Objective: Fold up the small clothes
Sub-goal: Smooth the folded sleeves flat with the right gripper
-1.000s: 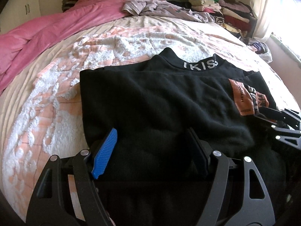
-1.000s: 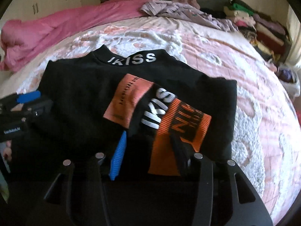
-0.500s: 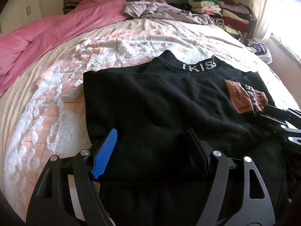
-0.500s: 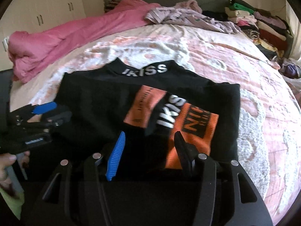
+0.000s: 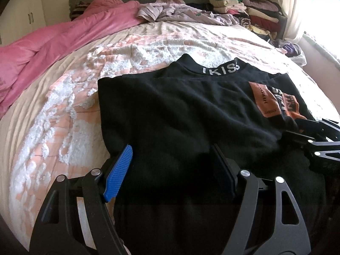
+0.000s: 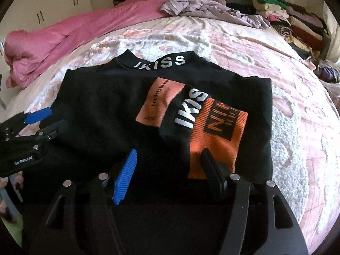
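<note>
A black top point(image 5: 180, 114) with a white "IKISS" collar lies flat on the bed, sleeves folded in; it also shows in the right wrist view point(image 6: 110, 114). Its folded sleeve with orange patches point(image 6: 216, 131) lies on the right side. My left gripper point(image 5: 172, 159) is open over the top's near left hem. My right gripper point(image 6: 167, 161) is open over the near hem by the orange cuff. Neither holds cloth. Each gripper shows in the other's view: the left one point(image 6: 42, 121), the right one point(image 5: 306, 131).
The bed has a pink and white textured cover point(image 5: 63, 127). A pink duvet point(image 5: 53, 48) lies at the far left. Loose lilac clothes point(image 6: 201, 8) lie near the headboard. A stack of folded clothes point(image 5: 244, 8) stands at the far right.
Both grippers have drawn back a little toward the near edge and risen slightly; the top lies still and both stay open.
</note>
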`<state>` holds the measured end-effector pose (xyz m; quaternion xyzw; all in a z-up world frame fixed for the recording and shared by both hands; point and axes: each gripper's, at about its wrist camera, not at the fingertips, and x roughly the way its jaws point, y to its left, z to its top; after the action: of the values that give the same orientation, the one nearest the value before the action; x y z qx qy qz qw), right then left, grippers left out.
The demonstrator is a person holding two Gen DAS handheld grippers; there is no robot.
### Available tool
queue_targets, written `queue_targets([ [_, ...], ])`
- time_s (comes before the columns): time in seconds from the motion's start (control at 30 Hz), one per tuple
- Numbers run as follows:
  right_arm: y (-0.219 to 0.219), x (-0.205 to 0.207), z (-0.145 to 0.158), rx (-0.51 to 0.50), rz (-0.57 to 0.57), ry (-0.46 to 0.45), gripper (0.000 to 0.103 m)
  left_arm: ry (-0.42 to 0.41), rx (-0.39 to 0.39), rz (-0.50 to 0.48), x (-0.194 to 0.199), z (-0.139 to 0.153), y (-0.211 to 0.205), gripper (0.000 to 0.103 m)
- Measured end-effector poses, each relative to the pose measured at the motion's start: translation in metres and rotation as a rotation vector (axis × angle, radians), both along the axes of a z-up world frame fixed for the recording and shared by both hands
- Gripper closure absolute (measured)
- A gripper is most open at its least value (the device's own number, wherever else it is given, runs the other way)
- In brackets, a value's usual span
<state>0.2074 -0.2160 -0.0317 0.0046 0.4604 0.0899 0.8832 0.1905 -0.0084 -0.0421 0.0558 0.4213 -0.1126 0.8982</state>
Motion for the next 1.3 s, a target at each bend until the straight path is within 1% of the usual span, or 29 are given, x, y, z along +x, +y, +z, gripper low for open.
queue_targets([
  [0.1,-0.005,-0.005,0.007,0.026,-0.013,-0.013,0.038,0.001,-0.01,0.002,-0.003,0.002,0.001,0.035],
  [0.2,-0.007,-0.009,0.014,0.03,-0.025,-0.036,0.034,0.0,-0.008,0.002,-0.004,0.003,0.001,0.033],
  [0.3,-0.009,-0.013,0.02,0.041,-0.033,-0.056,0.031,0.002,-0.016,-0.001,-0.005,0.003,0.001,0.03],
  [0.47,-0.011,-0.021,0.03,0.052,-0.046,-0.092,0.019,0.005,-0.034,0.0,-0.011,0.01,0.003,0.027],
  [0.57,-0.013,-0.027,0.035,0.056,-0.059,-0.108,0.015,-0.001,-0.034,0.005,-0.014,0.014,0.003,0.025],
  [0.67,-0.015,-0.033,0.039,0.054,-0.072,-0.126,0.01,-0.011,-0.034,0.009,-0.017,0.02,0.003,0.016],
  [0.77,-0.017,-0.037,0.043,0.06,-0.082,-0.137,0.01,-0.019,-0.035,0.01,-0.02,0.025,0.002,0.016],
  [0.8,-0.018,-0.039,0.045,0.064,-0.087,-0.142,0.009,-0.019,-0.036,0.01,-0.021,0.026,0.002,0.014],
  [0.83,-0.019,-0.04,0.046,0.067,-0.09,-0.147,0.009,-0.02,-0.039,0.01,-0.023,0.028,0.002,0.009],
  [0.93,-0.022,-0.044,0.05,0.075,-0.102,-0.159,0.009,-0.028,-0.041,0.006,-0.027,0.032,0.001,0.009],
  [0.97,-0.023,-0.046,0.051,0.079,-0.108,-0.166,0.007,-0.031,-0.041,0.004,-0.028,0.034,0.0,0.009],
  [1.3,-0.025,-0.061,0.061,0.089,-0.123,-0.193,0.006,-0.048,-0.041,0.004,-0.038,0.042,0.001,0.009],
])
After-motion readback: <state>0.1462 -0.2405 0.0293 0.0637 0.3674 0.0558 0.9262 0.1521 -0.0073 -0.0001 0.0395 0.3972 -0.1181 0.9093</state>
